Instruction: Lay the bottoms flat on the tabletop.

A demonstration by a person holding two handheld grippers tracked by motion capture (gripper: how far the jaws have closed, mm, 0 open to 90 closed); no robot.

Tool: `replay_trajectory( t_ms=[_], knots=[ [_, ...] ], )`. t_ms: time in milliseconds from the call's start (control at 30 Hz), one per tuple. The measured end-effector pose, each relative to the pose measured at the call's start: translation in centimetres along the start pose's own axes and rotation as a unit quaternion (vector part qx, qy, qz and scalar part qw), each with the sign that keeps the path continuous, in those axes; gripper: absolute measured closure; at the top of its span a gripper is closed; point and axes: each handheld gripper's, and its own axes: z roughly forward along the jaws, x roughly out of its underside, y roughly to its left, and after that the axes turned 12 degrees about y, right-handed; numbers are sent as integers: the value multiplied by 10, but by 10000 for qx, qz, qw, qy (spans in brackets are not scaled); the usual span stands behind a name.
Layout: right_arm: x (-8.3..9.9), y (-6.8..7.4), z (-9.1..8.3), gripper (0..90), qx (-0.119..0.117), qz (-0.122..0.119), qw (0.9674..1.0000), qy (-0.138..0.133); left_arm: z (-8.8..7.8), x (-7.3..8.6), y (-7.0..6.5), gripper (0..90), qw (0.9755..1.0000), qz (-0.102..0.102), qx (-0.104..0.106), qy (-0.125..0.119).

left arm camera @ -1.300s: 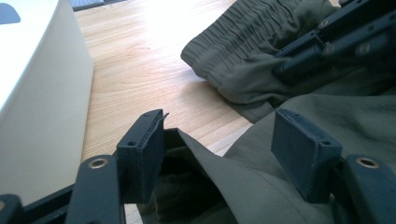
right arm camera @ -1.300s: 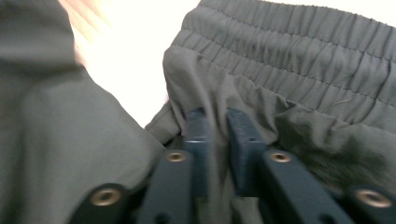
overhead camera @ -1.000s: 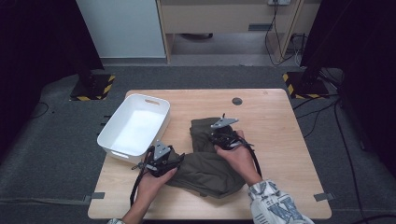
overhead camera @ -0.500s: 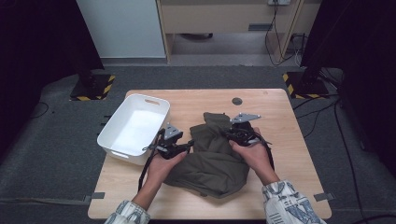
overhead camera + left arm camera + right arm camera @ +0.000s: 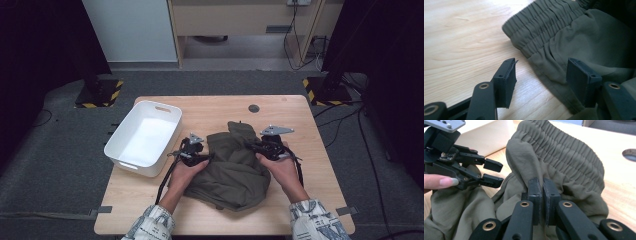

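Note:
An olive garment with an elastic waistband lies bunched on the wooden table. My left gripper is at its left edge and stands open. In the left gripper view, one jaw is over bare wood and the other over the fabric, without pressing it. My right gripper is at the garment's right side. Its jaws are shut on a raised fold of cloth just below the waistband. The right gripper view also takes in the left gripper, held open by a hand.
A white bin sits at the table's left side, close to my left hand. A round dark hole is in the tabletop beyond the garment. Bare wood runs along the far edge and right side.
My right gripper has moved rightward with the cloth. My left gripper has moved away from me and to the right, up the garment's left edge. The garment now lies wider between them.

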Motion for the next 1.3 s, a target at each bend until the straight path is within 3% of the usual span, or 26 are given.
replay_trajectory(
  t_ms=[233,300,367,533,600,667,767,933,1100,1300],
  knots=[
    [13,-9,20,873,58,116,9989,441,8,-1,-1,406,10000,-7,-40,70],
    [18,-9,28,873,89,94,9980,619,12,-1,-1,428,9999,68,-25,139],
    [22,-9,34,873,115,90,9971,752,15,-2,-3,438,9989,311,-201,273],
    [31,-12,49,873,153,77,9943,1053,17,-2,0,497,9994,265,-166,165],
    [32,-13,50,873,114,95,9943,1058,18,-3,-1,546,9991,359,-204,139],
    [33,-13,51,873,116,93,9943,1055,19,-3,-4,602,9994,335,12,79],
    [35,-13,52,873,102,101,9942,1067,20,-4,-7,701,9987,489,-33,136],
    [36,-12,52,873,109,80,9948,1013,20,-7,-7,844,9988,432,29,225],
    [34,-12,45,869,31,89,9967,807,14,-7,-7,890,9986,459,-47,269],
    [26,-9,27,868,-8,119,9989,461,-4,-11,-9,894,9984,544,-158,43]
  ],
)
